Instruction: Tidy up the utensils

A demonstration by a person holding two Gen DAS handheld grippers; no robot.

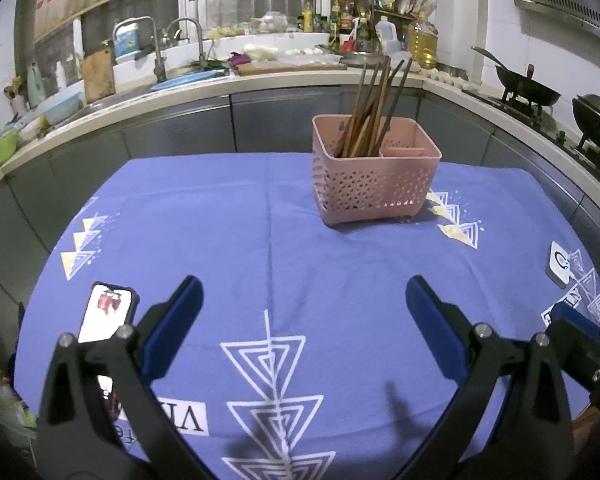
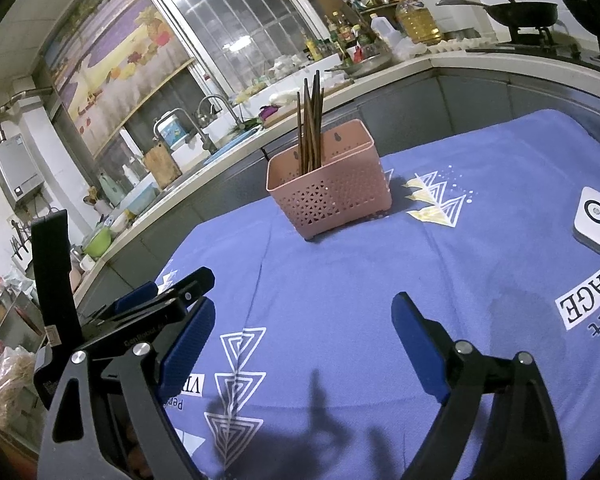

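While both my left gripper [image 1: 304, 304] and right gripper [image 2: 304, 320] gape wide and empty, a careless reach could tip the chopsticks [image 1: 374, 112] or pink caddy [image 1: 374, 188].

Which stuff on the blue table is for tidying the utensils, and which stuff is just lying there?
For the job:
- pink basket
- chopsticks standing in its left compartment
- left gripper, open and empty
- right gripper, open and empty

Just lying about:
- phone on the tablecloth
- small white device near the cloth's right edge
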